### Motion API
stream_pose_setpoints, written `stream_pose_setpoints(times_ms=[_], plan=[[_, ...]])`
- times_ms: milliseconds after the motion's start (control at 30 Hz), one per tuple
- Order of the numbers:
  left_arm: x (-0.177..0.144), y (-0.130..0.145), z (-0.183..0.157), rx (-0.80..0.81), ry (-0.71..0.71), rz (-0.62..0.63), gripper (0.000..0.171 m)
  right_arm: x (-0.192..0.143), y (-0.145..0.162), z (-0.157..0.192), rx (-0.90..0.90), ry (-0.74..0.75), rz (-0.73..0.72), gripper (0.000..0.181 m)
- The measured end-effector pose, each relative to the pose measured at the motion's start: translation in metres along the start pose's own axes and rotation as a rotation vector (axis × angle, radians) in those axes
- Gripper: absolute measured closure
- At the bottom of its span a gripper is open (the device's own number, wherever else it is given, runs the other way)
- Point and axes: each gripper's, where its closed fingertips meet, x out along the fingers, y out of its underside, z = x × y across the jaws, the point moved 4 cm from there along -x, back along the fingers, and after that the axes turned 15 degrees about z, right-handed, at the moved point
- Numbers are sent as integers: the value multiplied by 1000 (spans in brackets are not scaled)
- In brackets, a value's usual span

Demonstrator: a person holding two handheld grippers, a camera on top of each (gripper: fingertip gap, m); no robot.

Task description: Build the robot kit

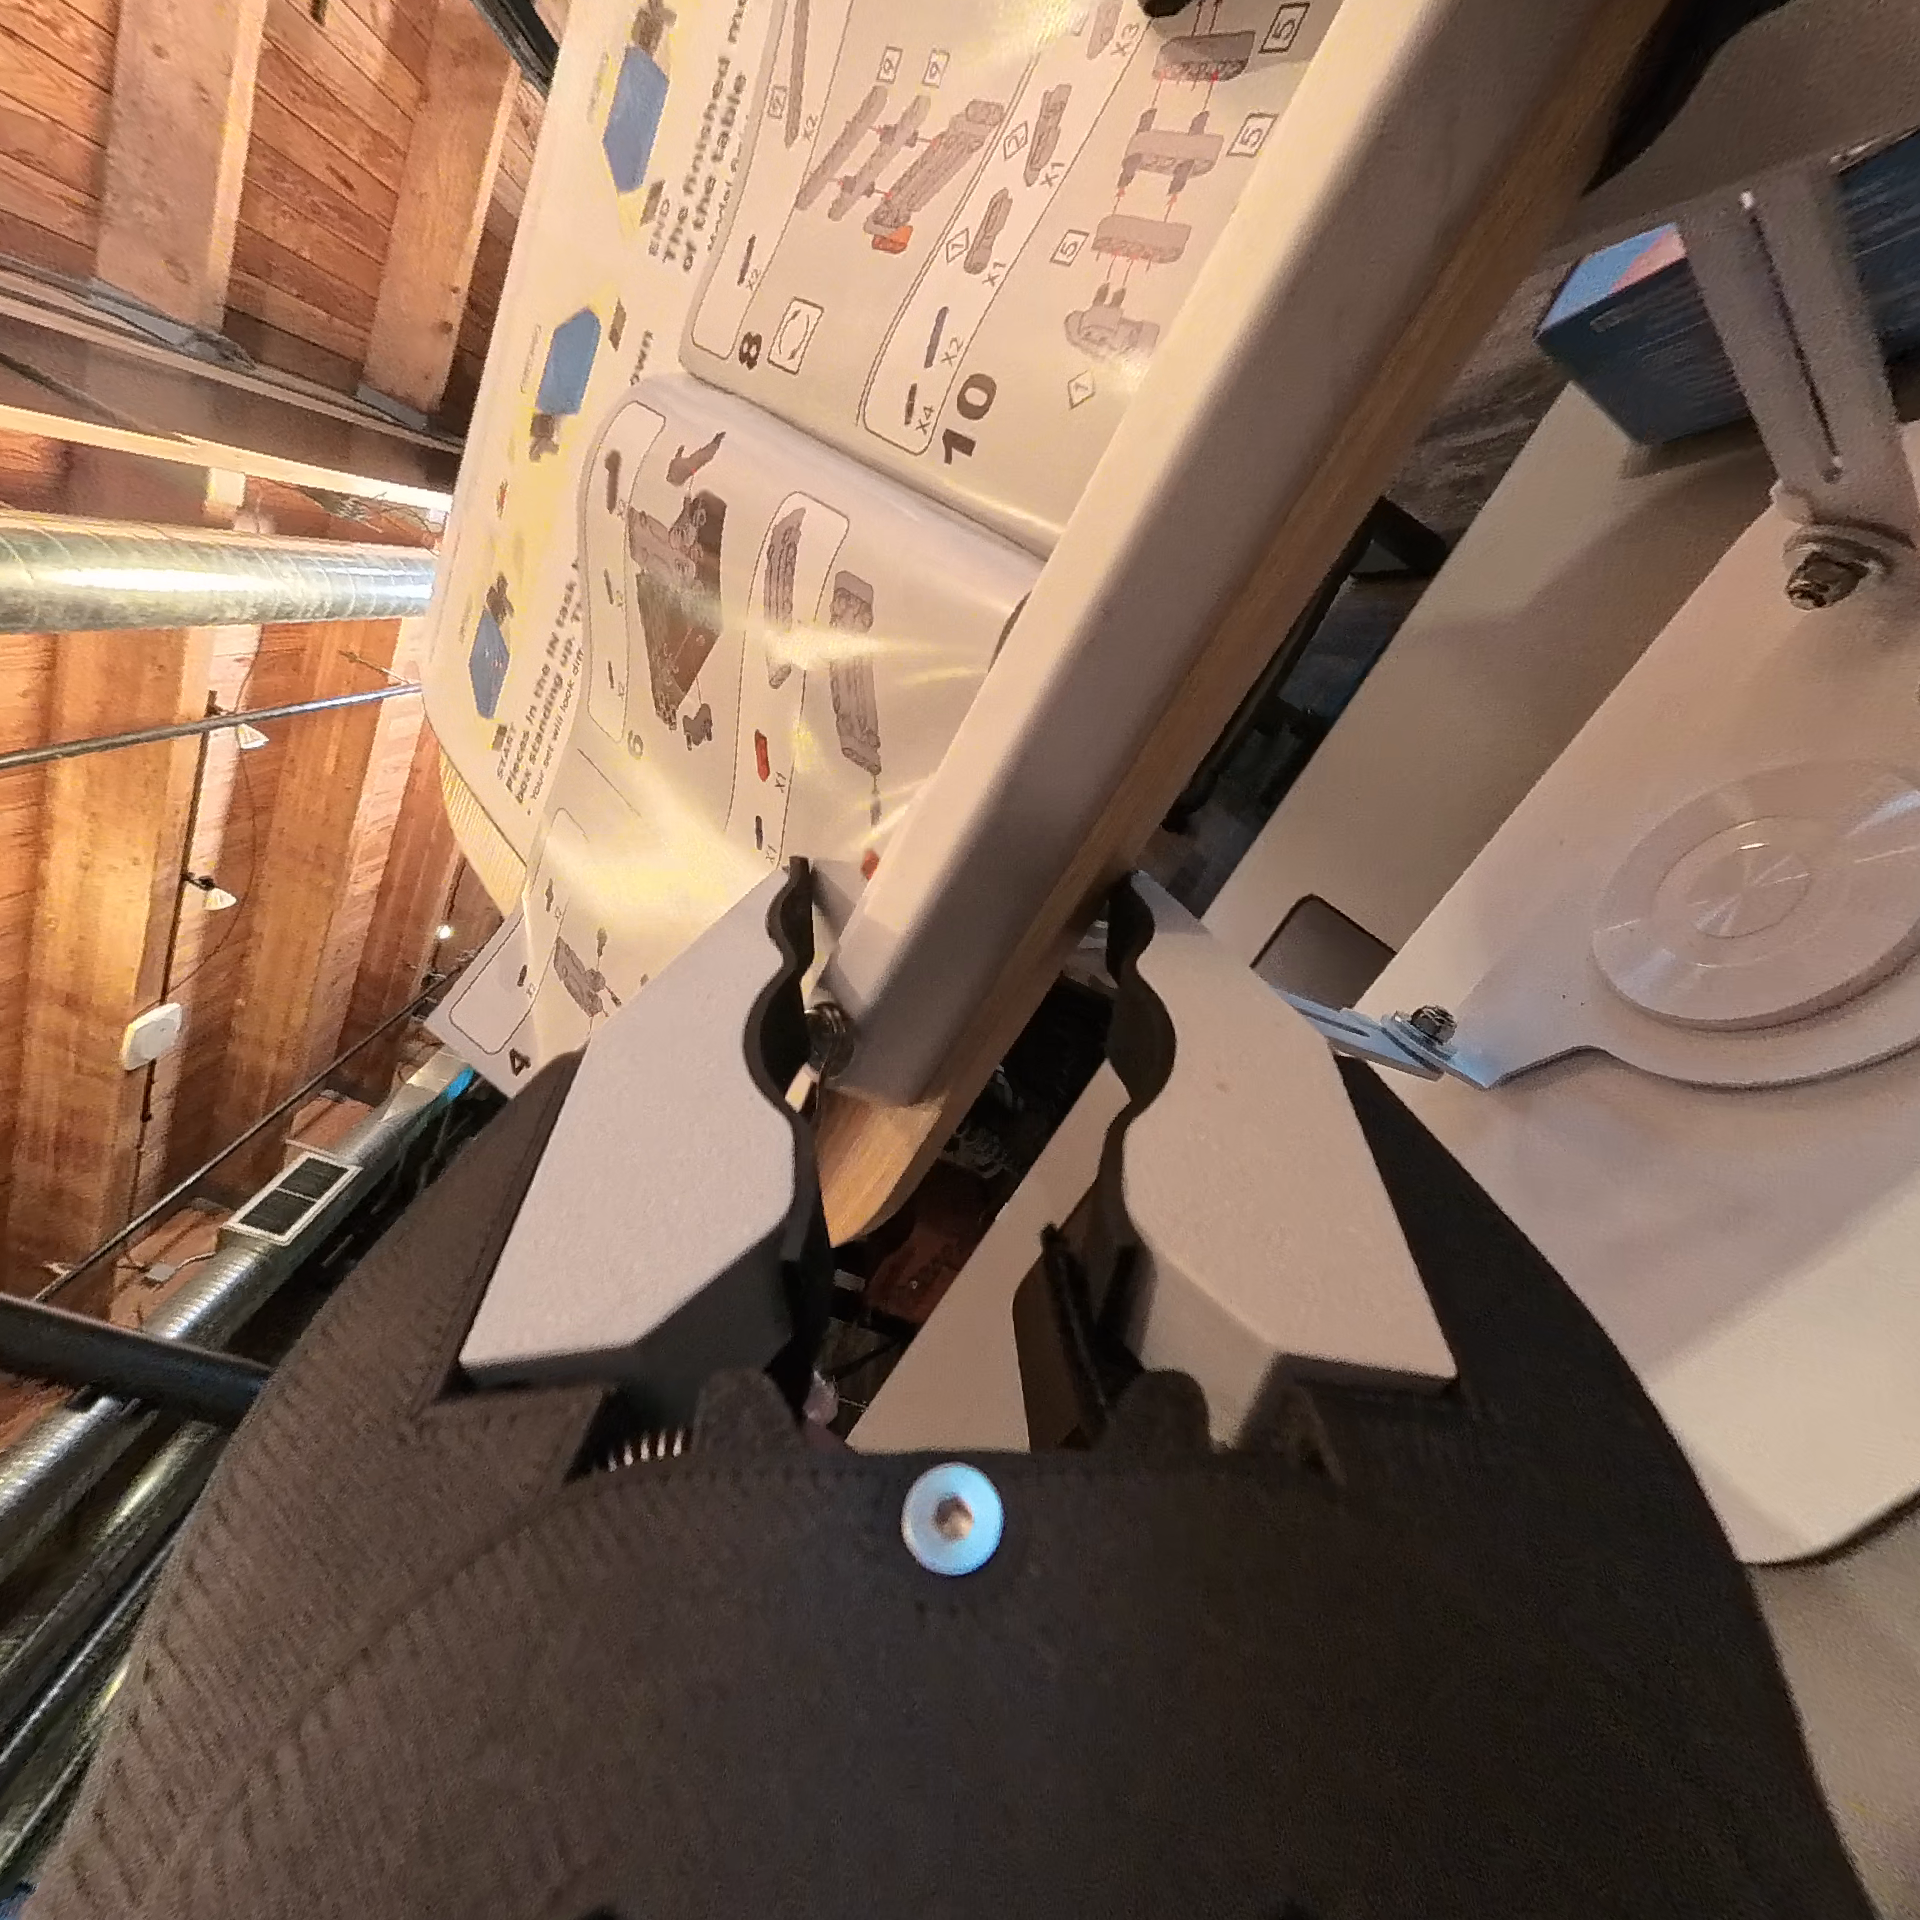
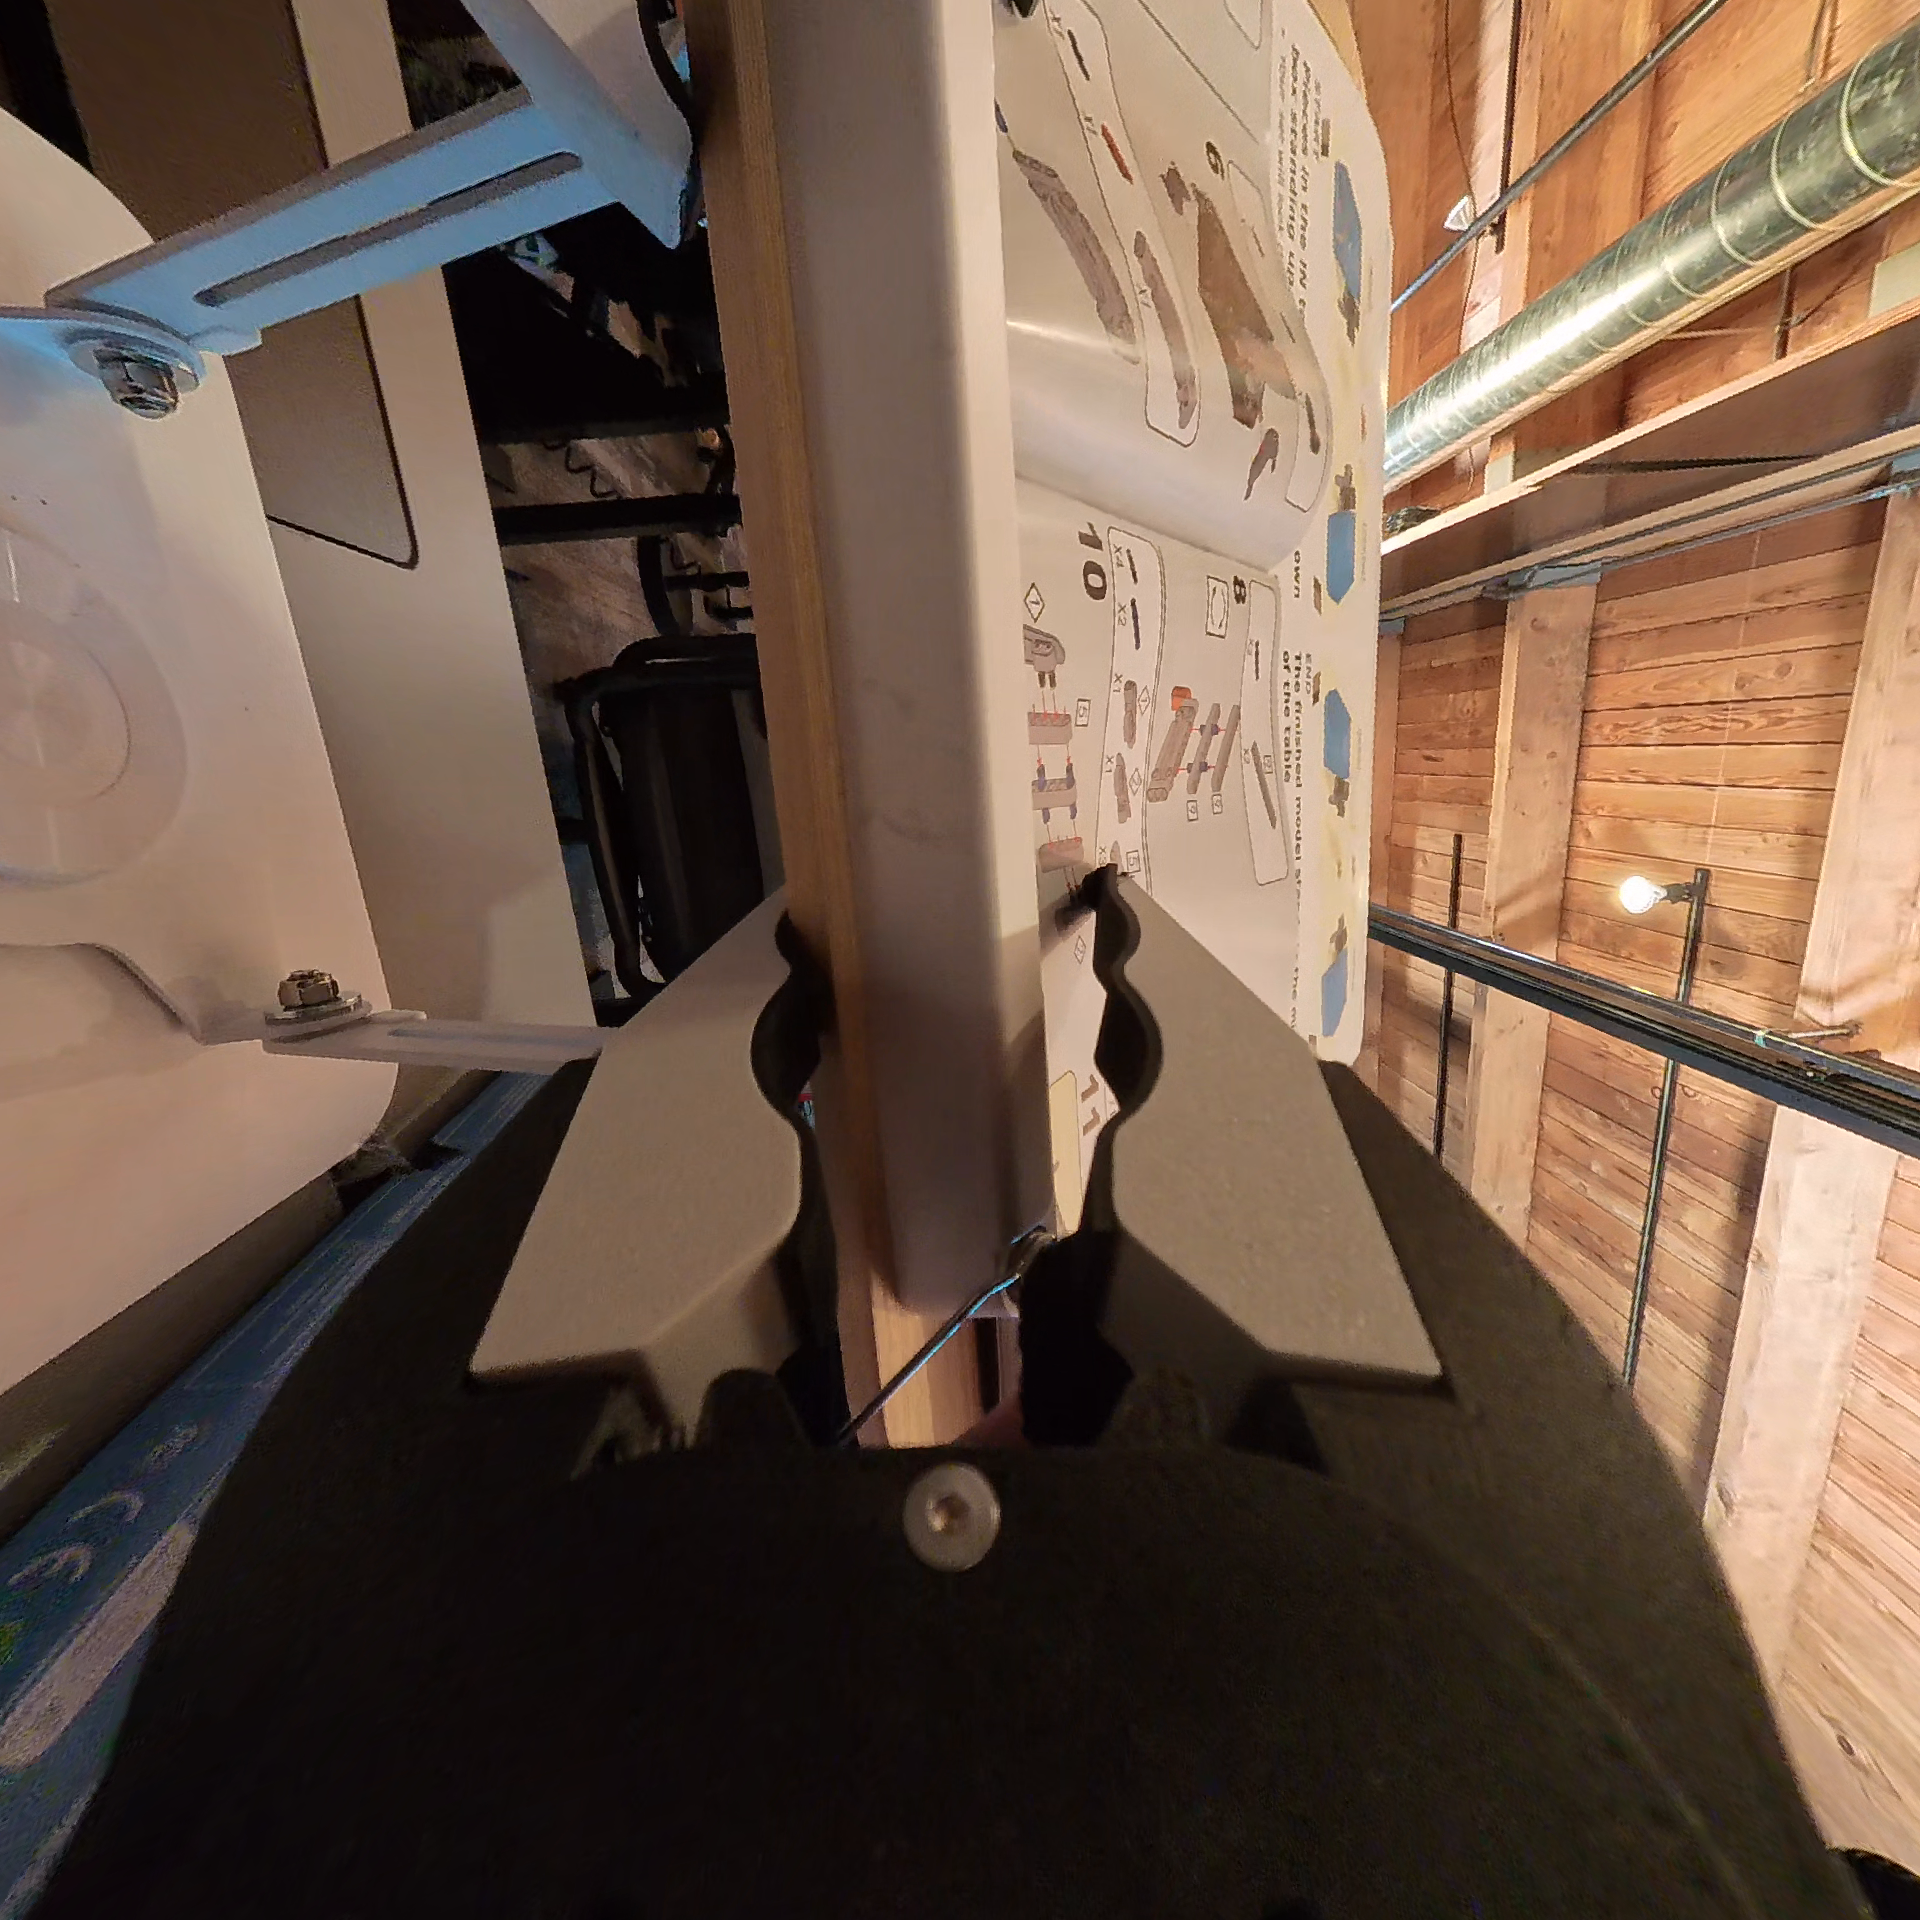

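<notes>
Left wrist view, camera rolled on its side. The left gripper (image 1: 961,883) straddles the near corner of a flat board (image 1: 1039,727) that has a pale grey rim on one face and a wood strip (image 1: 1184,748) behind it.

- One finger of the pair lies against the grey rim, next to a small dark bolt (image 1: 831,1029) at the corner.
- The opposite finger stands clear of the wood strip, with dark space showing between them.
- The jaws are therefore apart, around the board's edge and not clamped on it.

A glossy instruction sheet (image 1: 831,468) with assembly drawings lies on the grey face and catches glare. On the wood side is a white metal plate (image 1: 1558,1195) with a round disc and slotted brackets. A blue box (image 1: 1642,343) sits farther off. A silver duct (image 1: 208,582) runs along timber boards on the sheet side.

Right wrist view:

- The right gripper (image 2: 948,891) brackets the same board (image 2: 914,520) edge-on, and the board runs straight up between the fingers.
- One finger touches the wood strip (image 2: 800,623).
- The other overlaps the instruction sheet (image 2: 1174,727) beside the rim. Whether it presses on the board or only hovers over it cannot be told, so the grip is unconfirmed.
- A thin wire (image 2: 935,1340) slants from the board's end into the shadow between the fingers.
</notes>
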Motion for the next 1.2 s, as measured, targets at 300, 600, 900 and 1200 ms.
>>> stream_pose_setpoints(times_ms=[300, 600, 900, 1200], plan=[[-67, 11, -2, 27, 15, -12, 116, -58, -7, -2, 15, 11, -57, 131], [-104, 14, 5, -63, 129, -23, 118, -83, -3, -7, 30, -112, -89, 118], [-154, 17, 36, -125, 239, -112, 118, -140, 8, -37, 19, -201, -80, 111], [-190, 52, 10, 32, 419, -165, 146, -233, 27, -50, 325, -549, -199, 165]])
